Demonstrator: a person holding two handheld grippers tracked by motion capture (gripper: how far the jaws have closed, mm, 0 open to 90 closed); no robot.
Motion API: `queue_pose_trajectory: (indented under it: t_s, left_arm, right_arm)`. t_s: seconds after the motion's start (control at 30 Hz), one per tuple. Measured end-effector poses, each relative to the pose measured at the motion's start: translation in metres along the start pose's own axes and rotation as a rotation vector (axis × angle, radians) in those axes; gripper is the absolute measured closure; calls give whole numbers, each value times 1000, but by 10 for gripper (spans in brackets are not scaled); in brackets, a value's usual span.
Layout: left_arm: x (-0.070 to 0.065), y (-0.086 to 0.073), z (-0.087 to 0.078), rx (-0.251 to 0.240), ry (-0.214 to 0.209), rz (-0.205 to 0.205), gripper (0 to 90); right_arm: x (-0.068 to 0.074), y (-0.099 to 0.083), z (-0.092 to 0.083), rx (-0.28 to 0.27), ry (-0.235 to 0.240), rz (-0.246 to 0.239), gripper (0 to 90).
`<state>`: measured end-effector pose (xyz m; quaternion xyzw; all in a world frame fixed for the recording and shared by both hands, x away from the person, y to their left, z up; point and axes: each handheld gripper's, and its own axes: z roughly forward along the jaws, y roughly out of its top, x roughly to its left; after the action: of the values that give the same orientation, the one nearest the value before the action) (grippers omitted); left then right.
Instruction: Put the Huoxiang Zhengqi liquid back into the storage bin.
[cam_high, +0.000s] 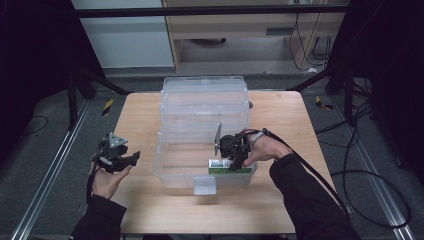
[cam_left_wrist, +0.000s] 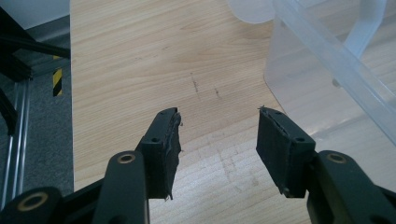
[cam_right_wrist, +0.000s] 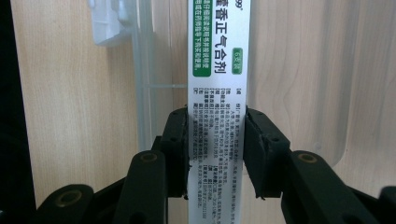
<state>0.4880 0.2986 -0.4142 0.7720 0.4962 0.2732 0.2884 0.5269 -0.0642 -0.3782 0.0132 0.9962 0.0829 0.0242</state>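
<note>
high view: my right tongs (cam_high: 234, 161) are down inside the front compartment of the clear plastic bin (cam_high: 172, 172) on the desk (cam_high: 140, 112), at its near right corner. they close on a flat green-and-white medicine box (cam_high: 229, 165) that lies in that corner against the front wall, its long axis running left to right along the wall. my left tongs (cam_high: 131, 159) hang over bare desk just outside the bin's left wall, holding nothing. the right hand (cam_high: 265, 147) is the one on the box; the left is well apart from it, with the bin wall between. a small clear latch (cam_high: 205, 185) sits on the front wall, just left of the box.

left gripper view: the left tongs (cam_left_wrist: 218, 133) stand wide open over wood grain, nothing between the pads. the bin's wall (cam_left_wrist: 322, 70) rises to the right of them. this view confirms the empty gap, which the high view leaves too small to judge.

right gripper view: the right tongs (cam_right_wrist: 216, 140) grip the medicine box (cam_right_wrist: 218, 84) across its narrow width, both pads pressed to its long edges. the box's long axis runs straight away from the tongs, in line with them. printed text and a green band are legible here, and the latch (cam_right_wrist: 109, 23) shows at upper left. i judge that the coming move turns on this alignment: a lift straight up should clear the front wall.
</note>
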Motion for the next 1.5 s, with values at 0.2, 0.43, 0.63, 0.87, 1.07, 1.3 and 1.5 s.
queue_pose_trajectory:
  t_s: [0.2,0.43,0.63,0.87,1.07,1.3,1.5]
  left_arm:
    - [1,0,0,-1,0,-3,482]
    - [0,0,0,1,0,1,482]
    - [-1,0,1,4,-2,-1,482]
    - [1,-1,1,4,1,-4,483]
    - [2,0,-2,-11,9,-10,484]
    - [3,0,-5,-32,14,-6,482]
    - [3,0,-6,-33,16,-6,483]
  right_arm:
    - [-1,1,3,0,-3,-3,629]
    - [0,-4,-11,-43,-13,26,622]
    - [0,-10,-29,-113,-41,53,605]
    - [6,-13,-46,-170,-74,92,597]
    - [15,-11,-54,-225,-91,124,572]
    - [28,-1,-49,-268,-79,148,528]
    - [35,6,-41,-273,-52,146,494]
